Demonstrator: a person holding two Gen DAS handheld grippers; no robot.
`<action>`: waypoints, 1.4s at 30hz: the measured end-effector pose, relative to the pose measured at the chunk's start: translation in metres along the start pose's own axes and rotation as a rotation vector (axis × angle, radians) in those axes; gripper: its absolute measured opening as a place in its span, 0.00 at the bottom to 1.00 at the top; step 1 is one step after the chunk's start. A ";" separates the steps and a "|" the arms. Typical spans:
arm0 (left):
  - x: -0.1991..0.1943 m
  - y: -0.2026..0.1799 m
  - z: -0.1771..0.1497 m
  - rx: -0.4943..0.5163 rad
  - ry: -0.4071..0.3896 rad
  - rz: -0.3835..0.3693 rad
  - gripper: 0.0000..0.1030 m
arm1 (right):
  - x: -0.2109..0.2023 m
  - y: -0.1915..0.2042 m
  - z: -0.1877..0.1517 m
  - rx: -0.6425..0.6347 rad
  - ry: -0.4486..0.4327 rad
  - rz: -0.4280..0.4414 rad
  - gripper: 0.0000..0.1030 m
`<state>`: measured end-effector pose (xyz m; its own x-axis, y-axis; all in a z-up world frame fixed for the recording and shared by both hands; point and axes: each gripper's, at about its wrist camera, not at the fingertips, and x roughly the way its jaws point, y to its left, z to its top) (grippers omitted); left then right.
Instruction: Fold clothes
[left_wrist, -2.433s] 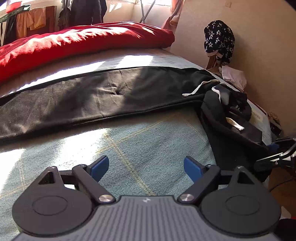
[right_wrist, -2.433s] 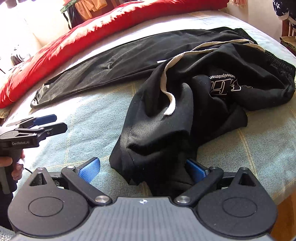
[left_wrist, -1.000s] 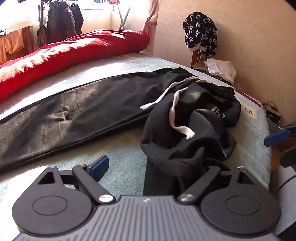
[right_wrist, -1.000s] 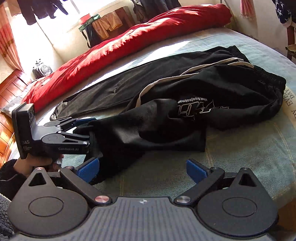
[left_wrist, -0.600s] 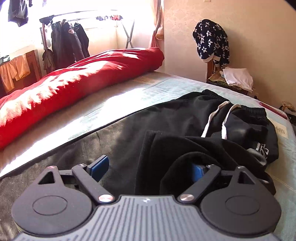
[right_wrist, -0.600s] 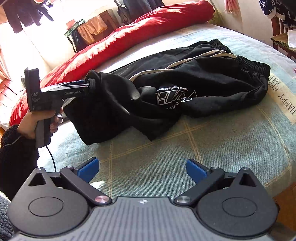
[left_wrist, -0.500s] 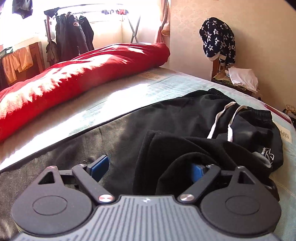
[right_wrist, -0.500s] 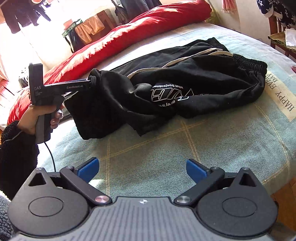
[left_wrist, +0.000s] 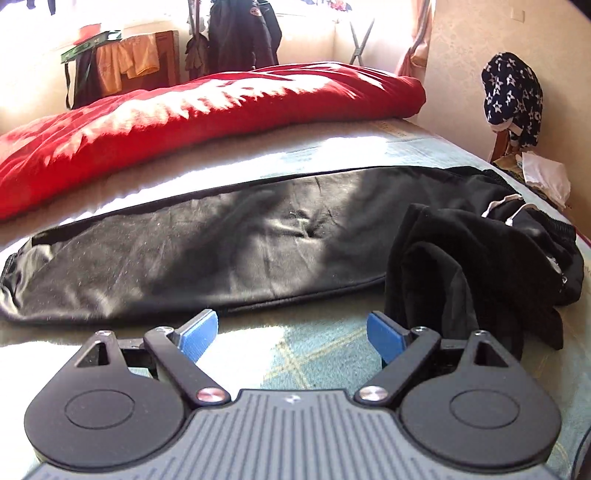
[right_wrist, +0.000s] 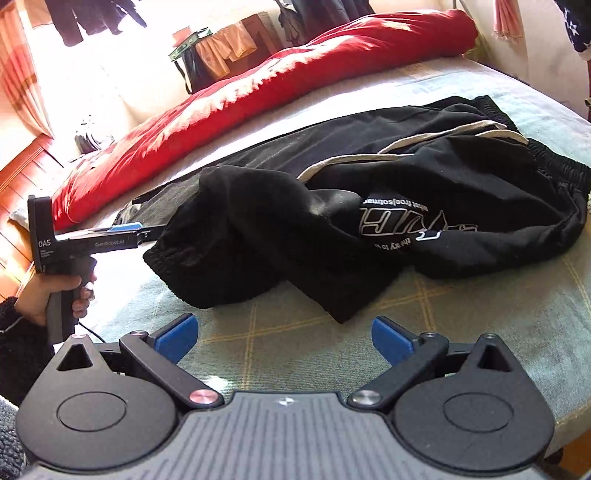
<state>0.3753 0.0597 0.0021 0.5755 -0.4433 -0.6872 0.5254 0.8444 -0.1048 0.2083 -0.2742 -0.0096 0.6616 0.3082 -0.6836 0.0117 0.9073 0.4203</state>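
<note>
We start at nine o'clock in the right wrist view, where the person's hand (right_wrist: 55, 291) grips the handle of the left gripper (right_wrist: 142, 230), its blue pad pointing toward the bunched trouser leg (right_wrist: 229, 251) and sitting just beside the cuff; from this side we cannot tell whether it touches the cloth. In that gripper's own view, the left gripper (left_wrist: 291, 332) has its blue fingers (left_wrist: 197, 332) spread wide, nothing between them, only the pale blue checked bedsheet (left_wrist: 314, 354) under the gap. The black trousers (left_wrist: 207, 254) lie across the bed, one leg stretched flat from nine o'clock toward two, the other leg heaped in a dark pile at three o'clock, just beside the right-hand finger. White drawstrings (left_wrist: 506, 206) show near the waistband at two o'clock. Behind, at eleven to one o'clock, a red duvet (left_wrist: 192, 118) runs along the far side of the bed.

Moving across the right wrist view, the trousers (right_wrist: 424, 192) spread from centre to three o'clock, white lettering facing up, elastic waistband at two o'clock. At six o'clock the right gripper (right_wrist: 282, 341) hangs with its fingers wide apart and empty, near the crumpled leg but clear of it, over bare sheet (right_wrist: 295, 354)
</note>
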 end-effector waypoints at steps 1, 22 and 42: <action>-0.008 0.002 -0.006 -0.049 -0.003 -0.045 0.86 | 0.002 0.001 0.003 -0.009 0.002 0.010 0.99; 0.025 -0.063 -0.036 -0.130 -0.031 -0.423 0.39 | 0.005 0.016 -0.001 -0.045 0.019 0.004 0.99; -0.011 -0.041 -0.038 -0.219 -0.139 -0.368 0.09 | 0.013 0.025 0.006 -0.074 0.026 0.019 0.99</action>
<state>0.3236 0.0413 -0.0137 0.4615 -0.7498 -0.4742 0.5747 0.6598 -0.4840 0.2213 -0.2493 -0.0043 0.6414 0.3321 -0.6916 -0.0567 0.9195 0.3890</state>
